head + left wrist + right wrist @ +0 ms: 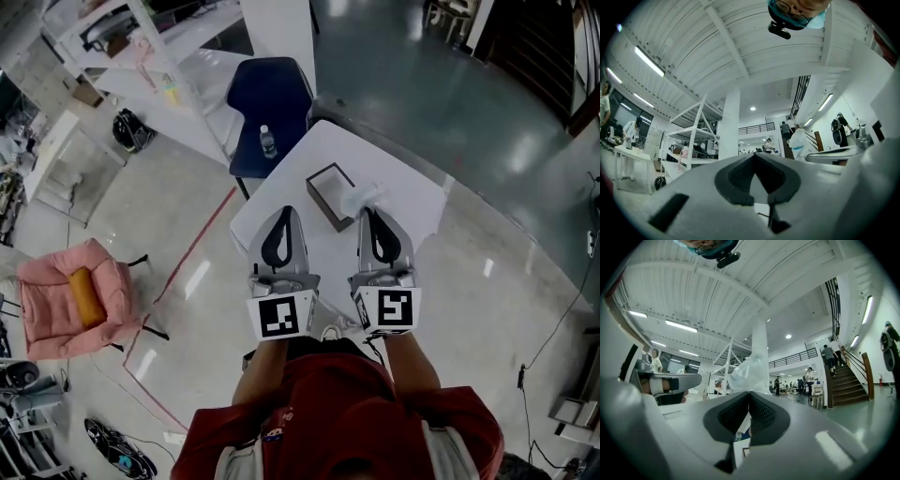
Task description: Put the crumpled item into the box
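Observation:
A small dark box (pixel 329 195) with a pale inside lies on the white table (pixel 412 202). Just to its right a crumpled clear plastic item (pixel 367 196) sticks out past the tips of my right gripper (pixel 367 212), which is shut on it. In the right gripper view the crumpled plastic (pixel 748 372) rises above the closed tips of my right gripper (pixel 749 395). My left gripper (pixel 284 215) hovers over the table to the left of the box. In the left gripper view my left gripper (pixel 754 156) is shut with nothing in it.
Beyond the table's far edge is a dark blue chair (pixel 270 105) with a water bottle (pixel 268 141) on its seat. A pink armchair (pixel 70 300) sits on the floor at the left. White shelving (pixel 141 47) fills the far left.

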`<state>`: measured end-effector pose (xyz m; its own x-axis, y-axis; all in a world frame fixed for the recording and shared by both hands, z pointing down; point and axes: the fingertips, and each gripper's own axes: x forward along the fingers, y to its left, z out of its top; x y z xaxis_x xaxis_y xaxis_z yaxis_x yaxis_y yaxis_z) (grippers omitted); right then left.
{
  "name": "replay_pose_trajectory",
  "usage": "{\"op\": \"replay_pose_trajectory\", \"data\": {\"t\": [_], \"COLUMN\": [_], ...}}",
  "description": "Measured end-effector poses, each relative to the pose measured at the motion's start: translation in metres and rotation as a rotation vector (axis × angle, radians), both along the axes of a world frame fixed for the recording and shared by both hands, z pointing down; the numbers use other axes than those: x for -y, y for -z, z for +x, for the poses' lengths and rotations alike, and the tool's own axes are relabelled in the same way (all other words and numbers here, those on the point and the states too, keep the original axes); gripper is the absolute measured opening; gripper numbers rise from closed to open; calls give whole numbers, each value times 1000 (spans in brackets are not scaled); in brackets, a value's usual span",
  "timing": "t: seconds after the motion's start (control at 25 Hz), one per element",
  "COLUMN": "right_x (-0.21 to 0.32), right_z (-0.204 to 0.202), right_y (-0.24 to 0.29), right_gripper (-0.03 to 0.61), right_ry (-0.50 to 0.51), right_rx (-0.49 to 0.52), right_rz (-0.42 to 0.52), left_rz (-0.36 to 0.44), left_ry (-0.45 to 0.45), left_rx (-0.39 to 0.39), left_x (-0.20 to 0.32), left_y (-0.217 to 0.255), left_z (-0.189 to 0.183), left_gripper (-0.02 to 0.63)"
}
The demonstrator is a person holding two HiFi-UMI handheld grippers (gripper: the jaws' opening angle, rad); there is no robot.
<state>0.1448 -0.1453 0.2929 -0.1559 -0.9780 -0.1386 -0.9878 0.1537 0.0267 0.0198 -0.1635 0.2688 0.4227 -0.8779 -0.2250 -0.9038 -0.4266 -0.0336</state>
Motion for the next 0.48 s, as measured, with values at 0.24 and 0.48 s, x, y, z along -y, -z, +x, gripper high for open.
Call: {"op": "replay_pose_trajectory", "data": {"t": [0.24, 0.48], "right_x": [20, 47], "right_z": [7, 6], "right_y": [-7, -17], "right_gripper": [6, 6], "right_ry": [-1, -3], "right_rx": [-8, -22], "right_rz": [-18, -49], "left_rz": [-7, -24], "left_ry": [-5, -34], "left_rx": [-55, -60], "left_x": [20, 46], "left_y": [1, -7], "left_z": [7, 14], "left_gripper": [3, 3]}}
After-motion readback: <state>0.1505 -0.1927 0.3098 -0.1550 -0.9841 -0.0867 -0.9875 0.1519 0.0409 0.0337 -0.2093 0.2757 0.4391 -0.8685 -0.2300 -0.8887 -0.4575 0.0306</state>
